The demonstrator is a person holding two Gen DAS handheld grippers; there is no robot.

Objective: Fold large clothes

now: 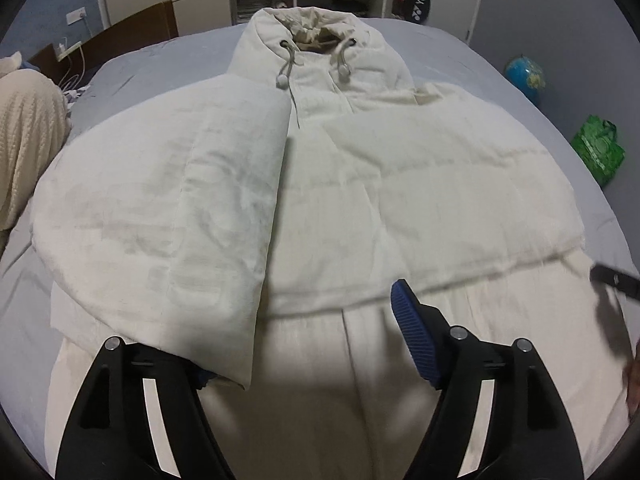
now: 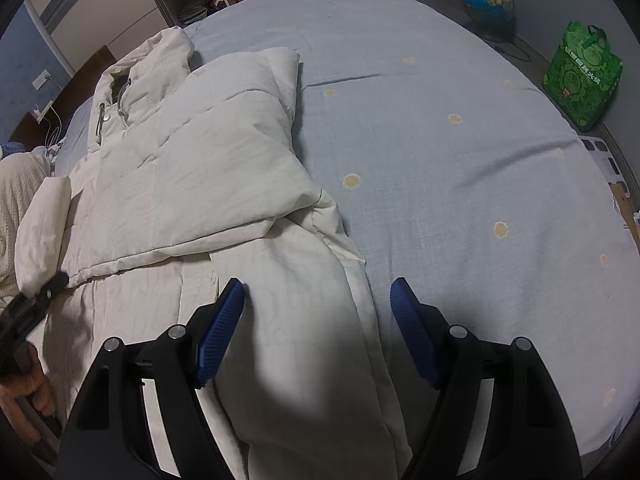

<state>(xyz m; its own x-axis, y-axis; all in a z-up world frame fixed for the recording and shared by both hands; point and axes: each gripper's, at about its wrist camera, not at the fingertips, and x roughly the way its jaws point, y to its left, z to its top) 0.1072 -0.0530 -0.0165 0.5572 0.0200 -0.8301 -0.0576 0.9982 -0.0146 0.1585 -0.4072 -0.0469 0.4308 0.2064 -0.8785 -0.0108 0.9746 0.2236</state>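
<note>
The left gripper [image 1: 304, 344] sat at the bottom of its own picture, with its black arms spread wide and its jaws apart. One blue pad [image 1: 414, 340] showed on the right, but the other pad was hidden under the end of a folded sleeve [image 1: 168, 220], so nothing was squeezed between them. That sleeve belonged to a big, puffy cream coat [image 1: 360, 200] that lay flat on a pale blue bed [image 1: 460, 56] and filled the middle of the picture. The sleeve was folded in over the left side of the coat. The other sleeve [image 1: 460, 204] was folded across the right side. At the top middle sat the coat's collar [image 1: 316, 36] with two grey cords [image 1: 286, 66] hanging down. A cream knitted blanket [image 1: 24, 140] lay at the left edge. A globe [image 1: 525, 76] and a green bag [image 1: 598, 148] stood on the floor at the right. In the other picture, the right gripper [image 2: 318, 300] was at the bottom with both blue pads [image 2: 220, 332] showing and its jaws wide apart. The bottom edge of the coat lay between them, but the pads were not pinching it. The coat took up the left half of that picture, and the blue bed cover with little yellow dots [image 2: 352, 181] filled the right half. A hand [image 2: 38, 396] showed at the lower left edge.
</note>
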